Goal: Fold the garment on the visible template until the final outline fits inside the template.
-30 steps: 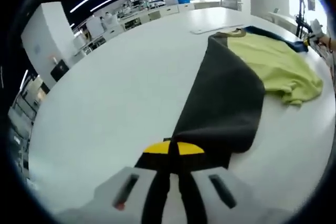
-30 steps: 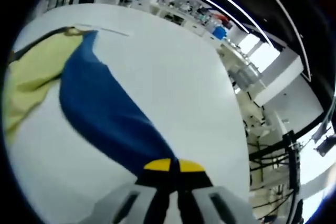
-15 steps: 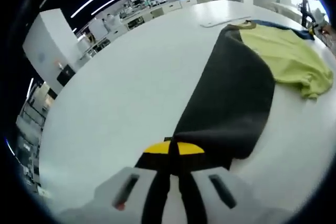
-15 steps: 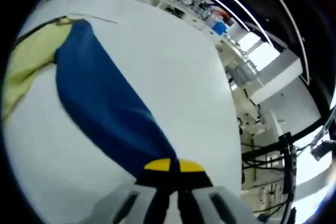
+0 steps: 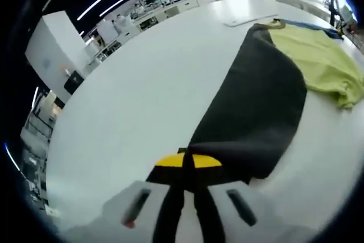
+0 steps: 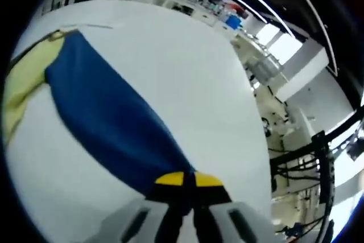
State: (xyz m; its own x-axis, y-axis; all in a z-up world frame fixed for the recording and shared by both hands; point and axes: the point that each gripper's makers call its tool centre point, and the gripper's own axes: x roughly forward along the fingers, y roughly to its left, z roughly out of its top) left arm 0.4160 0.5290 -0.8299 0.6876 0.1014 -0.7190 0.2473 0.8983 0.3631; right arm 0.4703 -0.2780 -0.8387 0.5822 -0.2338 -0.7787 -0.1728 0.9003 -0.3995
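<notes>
1. Left gripper (image 5: 188, 169) is clamped on the dark grey fabric panel (image 5: 256, 112) of a soft yellow-green garment (image 5: 318, 61) – the panel runs taut from its jaws across the white table (image 5: 136, 95).
2. Right gripper (image 6: 188, 186) pinches the blue fabric panel (image 6: 108, 123) of the same garment the same way.
3. I judge it light and limp – it sags unless both corners stay tensioned.
4. I'd keep my hold on the corners.

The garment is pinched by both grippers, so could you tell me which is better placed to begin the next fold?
Neither clearly: the left gripper is shut on the garment's dark panel, the right gripper on its blue panel. Probably both together.
</notes>
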